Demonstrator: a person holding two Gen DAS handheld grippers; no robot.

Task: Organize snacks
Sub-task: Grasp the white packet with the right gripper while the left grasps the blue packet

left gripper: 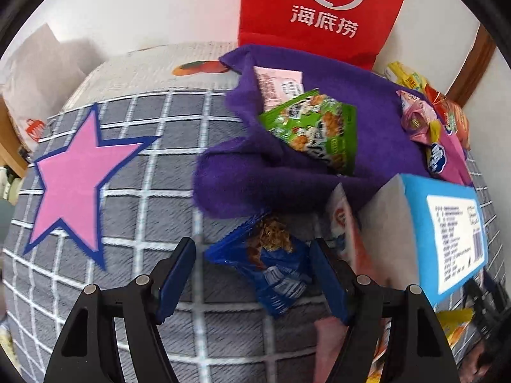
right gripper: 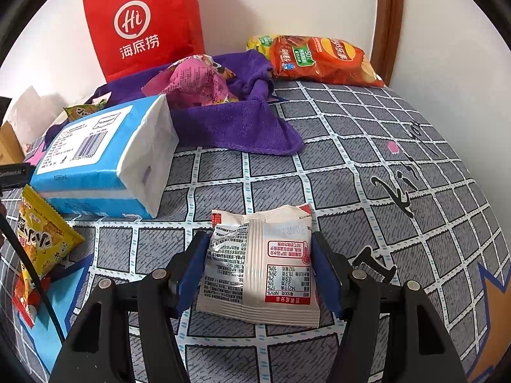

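Looking along the left gripper [left gripper: 252, 274], I see a blue snack packet [left gripper: 274, 271] lying on the grey checked bed cover [left gripper: 134, 166], between the two fingers; there is a clear gap on each side, so this gripper is released and grasps nothing yet. The right gripper [right gripper: 258, 269] stands around a white snack packet [right gripper: 260, 268], which lies flat on the same cover; its pads are very close to the packet's sides, but whether they already press it I cannot tell. The first risk is on the left side: the blue packet lies skewed and one end of it reaches under the edge of the purple towel [left gripper: 319, 146], so if the fingers close there, they may pinch the towel also and drag away the green packet [left gripper: 316, 131] that rests on it. The blue tissue pack [left gripper: 444, 233] leans just beside the left gripper's right finger and could tip over if it is pushed. On the right side, the white packet is puffy and smooth, so a grip only on its edges may let it slip out or turn when lifted. The bed cover is soft, and pressing down could fold the cloth between the pads. The red paper bag [right gripper: 143, 25] stands at the far edge by the wall.
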